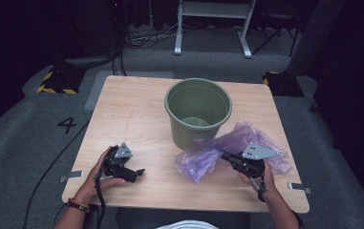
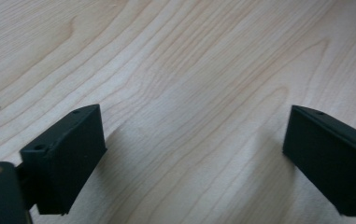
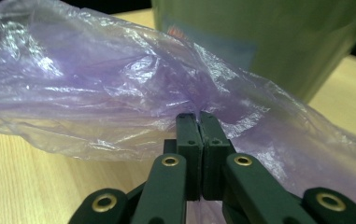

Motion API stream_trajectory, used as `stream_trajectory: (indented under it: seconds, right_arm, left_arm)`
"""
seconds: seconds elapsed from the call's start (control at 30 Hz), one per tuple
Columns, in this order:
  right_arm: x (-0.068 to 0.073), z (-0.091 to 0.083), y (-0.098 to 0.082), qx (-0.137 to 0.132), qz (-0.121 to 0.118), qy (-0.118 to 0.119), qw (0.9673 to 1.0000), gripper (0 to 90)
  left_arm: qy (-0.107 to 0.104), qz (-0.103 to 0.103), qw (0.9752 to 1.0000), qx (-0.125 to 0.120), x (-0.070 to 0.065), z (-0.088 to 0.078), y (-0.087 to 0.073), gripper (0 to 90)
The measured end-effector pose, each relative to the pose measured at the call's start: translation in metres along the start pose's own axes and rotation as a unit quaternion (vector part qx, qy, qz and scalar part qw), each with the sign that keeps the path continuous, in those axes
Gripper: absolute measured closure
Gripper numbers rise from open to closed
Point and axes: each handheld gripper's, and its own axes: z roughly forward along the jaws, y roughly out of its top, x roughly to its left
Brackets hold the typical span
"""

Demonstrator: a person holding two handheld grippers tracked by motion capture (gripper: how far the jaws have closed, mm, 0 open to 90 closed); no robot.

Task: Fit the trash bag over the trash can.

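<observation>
A crumpled purple plastic bag (image 1: 218, 152) lies on the wooden table (image 1: 136, 119), touching the front of a green bucket (image 1: 198, 112). The right gripper (image 1: 225, 156) is clenched on the bag's film. The left gripper (image 1: 140, 171), left of the bucket, gapes over bare wood.

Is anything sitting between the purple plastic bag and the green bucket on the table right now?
Nothing visible does. The right gripper is shut on the purple bag, which lies right beside the green bucket; its open top is unobstructed. The left gripper rests open, off to the side.
</observation>
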Motion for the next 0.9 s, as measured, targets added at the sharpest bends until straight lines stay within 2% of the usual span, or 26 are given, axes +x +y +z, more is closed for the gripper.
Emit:
stream_trajectory:
  seconds: [0.07,0.1,0.13,0.2,0.27,0.33,0.37,0.43,0.5,0.63,0.67,0.7,0.77,0.87,0.9]
  right_arm:
    - [-0.001,-0.009,0.005,-0.015,-0.005,-0.013,0.9998,89.2]
    - [-0.002,-0.013,0.007,-0.02,-0.008,-0.018,0.9996,89.2]
    - [-0.002,-0.017,0.009,-0.026,-0.01,-0.023,0.9993,89.2]
    - [-0.005,-0.025,0.014,-0.039,-0.012,-0.039,0.9984,89.1]
    - [-0.006,-0.027,0.015,-0.045,-0.014,-0.047,0.9978,89.1]
    - [-0.014,-0.037,0.022,-0.067,-0.011,-0.071,0.9952,89.2]
    - [-0.014,-0.037,0.022,-0.067,-0.011,-0.071,0.9952,89.2]
    - [-0.019,-0.044,0.026,-0.08,-0.005,-0.082,0.9934,89.2]
    - [-0.021,-0.05,0.032,-0.087,-0.011,-0.1,0.9911,89.1]
    - [-0.025,-0.054,0.042,-0.103,-0.013,-0.11,0.9885,89.1]
    - [-0.027,-0.056,0.049,-0.109,-0.014,-0.115,0.9873,89.2]
    - [-0.027,-0.056,0.052,-0.111,-0.016,-0.116,0.9869,89.1]
    - [-0.028,-0.057,0.06,-0.116,-0.021,-0.124,0.9852,89.2]
    - [-0.028,-0.059,0.066,-0.122,-0.023,-0.126,0.9842,89.1]
    - [-0.027,-0.06,0.071,-0.125,-0.026,-0.133,0.9828,89.1]
  left_arm:
    - [-0.002,0.003,1.0,-0.005,-0.002,-0.001,0.002,18.3]
    - [-0.005,0.003,1.0,-0.003,-0.003,0.0,0.003,19.0]
    - [-0.003,0.005,1.0,0.002,-0.004,0.001,0.003,15.4]
    - [-0.013,0.007,0.9999,0.0,-0.005,0.002,0.005,16.8]
    - [-0.011,0.009,0.9999,-0.001,-0.006,0.002,0.007,16.0]
    - [-0.008,-0.003,0.9999,-0.011,-0.005,0.002,0.01,15.8]
    - [-0.008,-0.003,0.9999,-0.011,-0.005,0.002,0.01,16.0]
    - [-0.005,0.003,0.9998,-0.017,-0.008,0.0,0.013,16.1]
    - [-0.003,0.013,0.9996,-0.026,-0.01,-0.003,0.016,16.1]
    - [0.002,0.015,0.9991,-0.04,-0.013,-0.009,0.022,16.1]
    - [0.004,0.015,0.9984,-0.054,-0.014,-0.013,0.026,16.1]
    - [0.004,0.015,0.9984,-0.054,-0.014,-0.013,0.026,16.2]
    - [0.01,0.018,0.9971,-0.073,-0.017,-0.02,0.033,16.2]
    - [0.013,0.026,0.9963,-0.081,-0.019,-0.024,0.036,16.2]
    - [0.014,0.029,0.9959,-0.084,-0.02,-0.027,0.038,16.2]
